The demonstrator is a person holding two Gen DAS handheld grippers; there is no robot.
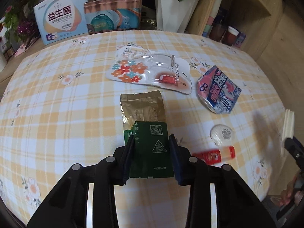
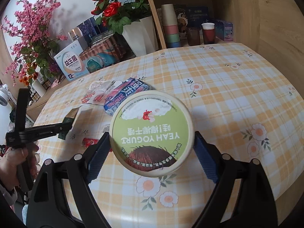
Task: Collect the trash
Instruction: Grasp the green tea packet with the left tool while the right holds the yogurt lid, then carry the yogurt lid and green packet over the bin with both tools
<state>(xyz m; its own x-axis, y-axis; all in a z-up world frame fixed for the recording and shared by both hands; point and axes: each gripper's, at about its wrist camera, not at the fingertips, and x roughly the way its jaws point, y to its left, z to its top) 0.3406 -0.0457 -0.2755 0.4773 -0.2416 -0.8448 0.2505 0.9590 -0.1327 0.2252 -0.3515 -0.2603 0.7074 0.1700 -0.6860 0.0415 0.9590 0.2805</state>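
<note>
Your right gripper (image 2: 152,148) holds a wide yogurt tub (image 2: 152,131) by its sides, lid toward the camera, jaws spread broad, above the checked tablecloth (image 2: 237,95). The pads catch only the tub's rounded edges, so a tilt or a loosened squeeze could let it slide out and drop. Your left gripper (image 1: 152,157) has its jaws drawn in against the sides of a flat green and gold tea packet (image 1: 148,133), whose top edge juts forward beyond the fingertips. The foil is thin and slick; pinched edgewise it may buckle and slip free as you lift. Right of that gripper lie a crumpled blue and pink wrapper (image 1: 218,91), a small round foil seal (image 1: 222,134) and a small red tube (image 1: 214,154): careless sweeping could knock these off the table
</note>
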